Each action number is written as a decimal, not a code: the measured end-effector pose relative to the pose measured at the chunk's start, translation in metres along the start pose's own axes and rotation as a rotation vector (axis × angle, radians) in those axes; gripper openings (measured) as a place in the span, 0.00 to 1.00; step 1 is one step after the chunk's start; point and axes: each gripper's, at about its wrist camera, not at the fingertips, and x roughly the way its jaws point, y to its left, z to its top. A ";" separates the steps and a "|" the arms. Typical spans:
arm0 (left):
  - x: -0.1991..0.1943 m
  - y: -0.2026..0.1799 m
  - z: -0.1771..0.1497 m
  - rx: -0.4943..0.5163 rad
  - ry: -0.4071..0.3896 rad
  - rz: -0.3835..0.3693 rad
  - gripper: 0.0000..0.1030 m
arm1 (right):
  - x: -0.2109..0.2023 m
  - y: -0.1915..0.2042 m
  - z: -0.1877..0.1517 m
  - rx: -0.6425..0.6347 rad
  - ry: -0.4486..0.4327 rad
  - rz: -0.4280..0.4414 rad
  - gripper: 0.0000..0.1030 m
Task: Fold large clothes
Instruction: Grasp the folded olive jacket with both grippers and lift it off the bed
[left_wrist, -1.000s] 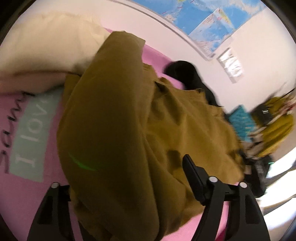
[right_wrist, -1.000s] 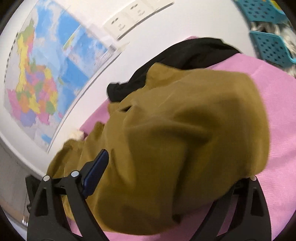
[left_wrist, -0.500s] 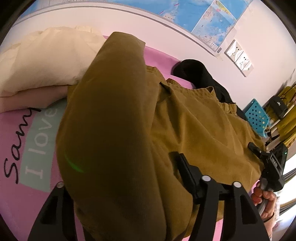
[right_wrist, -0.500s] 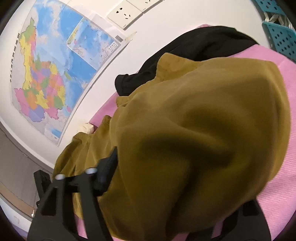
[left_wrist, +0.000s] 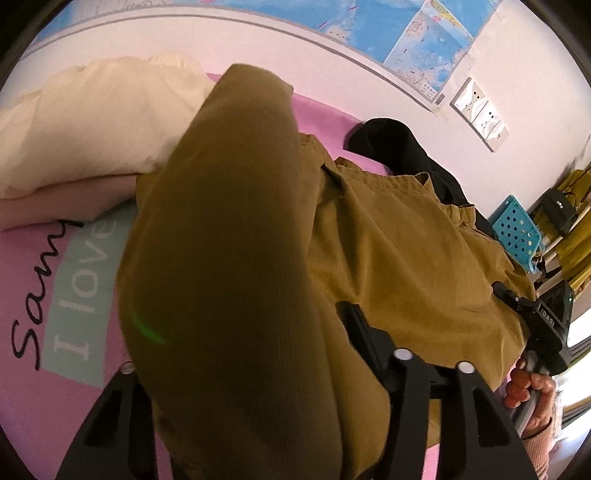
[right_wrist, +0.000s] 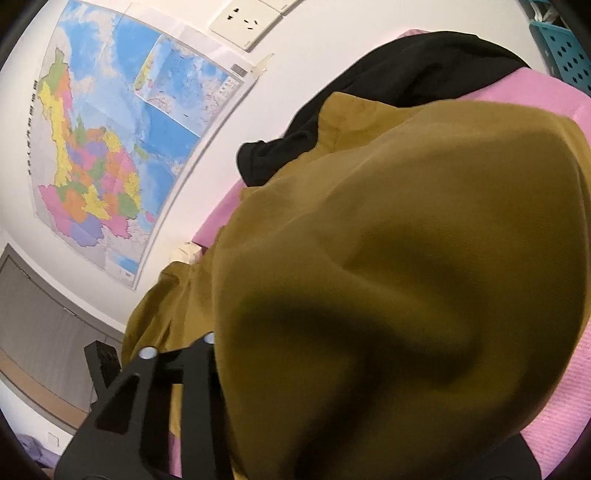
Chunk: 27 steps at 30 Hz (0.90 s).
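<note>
A bulge of the mustard garment (left_wrist: 236, 258) drapes over the left gripper (left_wrist: 243, 354), hiding its fingertips and all but the base of one finger, so its grip cannot be told. In the right wrist view the garment (right_wrist: 424, 277) buries the right gripper (right_wrist: 332, 406) likewise, leaving only one finger's base visible. The pink sheet's (left_wrist: 33, 398) black lettering is cut off by the garment and the pillow (left_wrist: 92, 122).
</note>
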 end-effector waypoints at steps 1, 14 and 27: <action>-0.005 -0.001 0.001 0.005 -0.013 -0.007 0.37 | -0.002 0.003 0.000 -0.003 -0.004 0.009 0.30; 0.006 0.019 0.012 -0.033 0.025 -0.094 0.67 | 0.010 -0.001 0.002 0.016 0.035 0.036 0.50; -0.056 -0.008 0.047 0.082 -0.072 -0.076 0.27 | -0.035 0.093 0.028 -0.208 -0.047 0.122 0.21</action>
